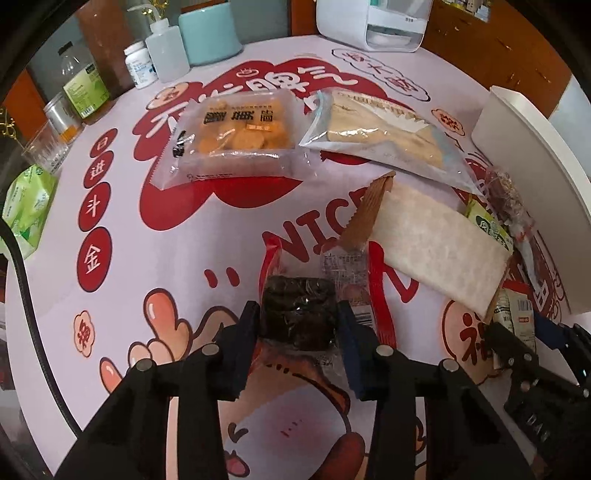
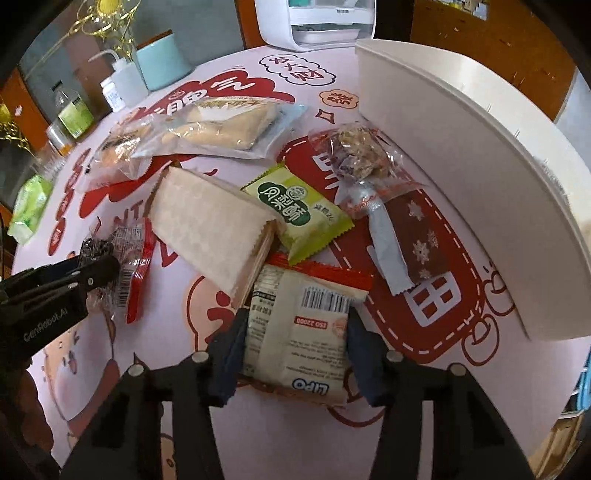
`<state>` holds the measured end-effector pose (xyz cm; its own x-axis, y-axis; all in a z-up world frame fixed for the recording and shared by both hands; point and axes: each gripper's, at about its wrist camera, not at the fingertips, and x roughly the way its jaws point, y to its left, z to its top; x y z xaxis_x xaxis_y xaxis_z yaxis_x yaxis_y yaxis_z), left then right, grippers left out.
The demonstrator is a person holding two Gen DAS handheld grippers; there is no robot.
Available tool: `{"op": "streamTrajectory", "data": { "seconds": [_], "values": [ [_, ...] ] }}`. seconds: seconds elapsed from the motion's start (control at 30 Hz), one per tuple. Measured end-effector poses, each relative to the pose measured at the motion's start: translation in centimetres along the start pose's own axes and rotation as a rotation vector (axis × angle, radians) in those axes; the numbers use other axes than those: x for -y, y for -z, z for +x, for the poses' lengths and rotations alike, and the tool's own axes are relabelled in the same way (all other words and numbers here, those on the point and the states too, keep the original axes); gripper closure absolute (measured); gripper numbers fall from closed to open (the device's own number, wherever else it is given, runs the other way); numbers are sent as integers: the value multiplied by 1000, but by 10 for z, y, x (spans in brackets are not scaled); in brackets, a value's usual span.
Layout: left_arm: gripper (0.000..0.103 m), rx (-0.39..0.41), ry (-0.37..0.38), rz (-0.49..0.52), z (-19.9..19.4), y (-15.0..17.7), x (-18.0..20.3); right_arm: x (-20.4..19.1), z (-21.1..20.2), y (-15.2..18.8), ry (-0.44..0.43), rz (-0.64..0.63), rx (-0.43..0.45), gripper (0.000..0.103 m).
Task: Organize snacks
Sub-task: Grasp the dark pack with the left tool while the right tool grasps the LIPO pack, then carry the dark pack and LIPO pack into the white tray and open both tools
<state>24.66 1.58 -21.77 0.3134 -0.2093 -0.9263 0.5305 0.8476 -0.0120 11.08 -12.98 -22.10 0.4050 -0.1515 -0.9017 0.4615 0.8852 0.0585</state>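
My left gripper (image 1: 298,314) is shut on a dark cake in a clear red-edged wrapper (image 1: 299,310); it also shows in the right wrist view (image 2: 122,258). My right gripper (image 2: 295,332) is shut on a cream LIPO snack pack (image 2: 299,328), which lies on the table. Beyond lie a pale wafer pack (image 2: 214,229), a green pastry pack (image 2: 295,206), a nut cluster in clear wrap (image 2: 358,155), a brown snowflake pack (image 2: 410,236), a sandwich pack (image 1: 380,129) and an orange cookie pack (image 1: 236,136). A white bin (image 2: 461,166) stands at the right.
Bottles (image 1: 85,88), a white squeeze bottle (image 1: 166,51), a teal container (image 1: 208,31) and a green tissue pack (image 1: 27,206) line the table's left edge. A white appliance (image 1: 373,22) stands at the back.
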Motion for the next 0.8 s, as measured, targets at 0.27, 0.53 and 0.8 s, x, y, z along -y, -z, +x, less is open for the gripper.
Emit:
{"op": "streamTrajectory", "data": {
  "seconds": [0.27, 0.53, 0.8],
  "values": [
    [63, 75, 19, 17, -45, 6, 9, 21, -41, 4, -149, 57, 102, 54],
    [63, 161, 87, 47, -97, -2, 37, 27, -91, -2, -151, 36, 247, 54],
    [63, 223, 137, 97, -132, -4, 81, 47, -127, -2, -137, 22, 358, 54]
  ]
}}
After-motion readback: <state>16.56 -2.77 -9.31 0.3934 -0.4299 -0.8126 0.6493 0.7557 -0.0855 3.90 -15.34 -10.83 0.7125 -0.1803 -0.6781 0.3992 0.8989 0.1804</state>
